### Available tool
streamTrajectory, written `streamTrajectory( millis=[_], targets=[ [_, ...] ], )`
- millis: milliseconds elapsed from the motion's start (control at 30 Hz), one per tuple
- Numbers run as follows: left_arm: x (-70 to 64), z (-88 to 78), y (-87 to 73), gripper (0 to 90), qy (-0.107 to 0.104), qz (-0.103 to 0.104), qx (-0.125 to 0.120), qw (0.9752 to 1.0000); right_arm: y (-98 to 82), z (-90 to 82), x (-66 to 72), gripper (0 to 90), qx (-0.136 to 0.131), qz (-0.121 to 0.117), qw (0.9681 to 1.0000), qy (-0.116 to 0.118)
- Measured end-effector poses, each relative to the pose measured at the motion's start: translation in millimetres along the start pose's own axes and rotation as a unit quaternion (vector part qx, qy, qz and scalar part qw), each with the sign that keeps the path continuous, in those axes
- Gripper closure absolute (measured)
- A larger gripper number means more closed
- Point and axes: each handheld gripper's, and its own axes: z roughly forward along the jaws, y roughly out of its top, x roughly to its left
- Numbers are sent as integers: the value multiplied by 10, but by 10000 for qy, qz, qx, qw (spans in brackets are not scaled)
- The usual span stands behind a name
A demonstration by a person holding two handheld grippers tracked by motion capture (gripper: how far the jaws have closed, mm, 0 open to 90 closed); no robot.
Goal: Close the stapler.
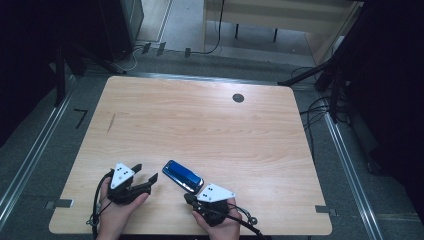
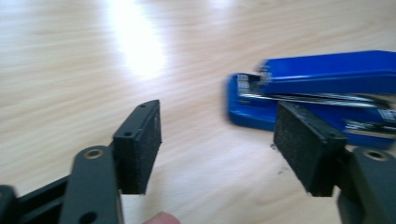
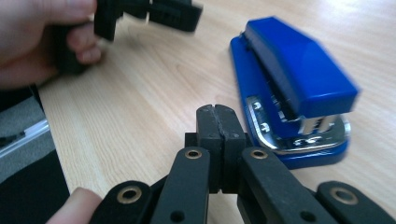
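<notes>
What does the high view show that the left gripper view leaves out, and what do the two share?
High view alone: the whole light wooden table with a round dark hole near its far edge, grey floor around it, both hands, and the right tool, shut, beside the stapler.

Left gripper view alone: the left tool seen close, its black padded jaws open with nothing between them, and the stapler's metal staple channel.

Shared: the blue plastic stapler lying on the wood, touched by neither tool.

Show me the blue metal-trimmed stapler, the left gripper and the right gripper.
blue metal-trimmed stapler (image 1: 182, 175), high view, on its blue top cover.
left gripper (image 1: 147, 173), high view, between its open fingertips.
right gripper (image 3: 217, 112), right gripper view, where the shut fingertips meet.
</notes>
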Motion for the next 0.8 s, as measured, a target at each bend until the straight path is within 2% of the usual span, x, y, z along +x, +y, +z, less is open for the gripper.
streamTrajectory(
  millis=[33, 67, 100, 233, 300, 433, 533, 567, 667, 800],
  targets=[
    [0, 0, 0, 279, 0, 0, 0, 10000, 0, 0, 0, 900, 0, 0, 10000, 0],
    [47, -13, -2, 279, 77, -106, -27, 9999, -9, 21, 7, 900, 34, 5, 10000, 16],
    [103, -20, -3, 215, 243, -186, -1, 9995, -25, 63, 18, 900, 117, 7, 9999, 24],
    [209, -46, -19, 137, 450, -189, 79, 9988, -52, 115, 16, 900, 214, -10, 9998, 36],
    [256, -71, -19, 135, 534, -233, 80, 9983, -62, 130, 16, 900, 258, -4, 9997, 27],
    [358, -120, -31, 134, 519, -376, 16, 9979, -58, 146, 11, 900, 302, -29, 9995, 13],
    [401, -129, -39, 134, 564, -448, 37, 9974, -57, 152, 5, 900, 359, -45, 9993, -9],
    [437, -126, -50, 134, 650, -475, 73, 9967, -57, 159, 2, 900, 438, -35, 9990, -49],
    [464, -127, -58, 135, 667, -559, 72, 9962, -56, 166, -9, 900, 542, -63, 9984, -114],
    [485, -130, -57, 135, 646, -612, 87, 9960, -53, 169, -22, 900, 532, -7, 9985, -148]
  ],
)
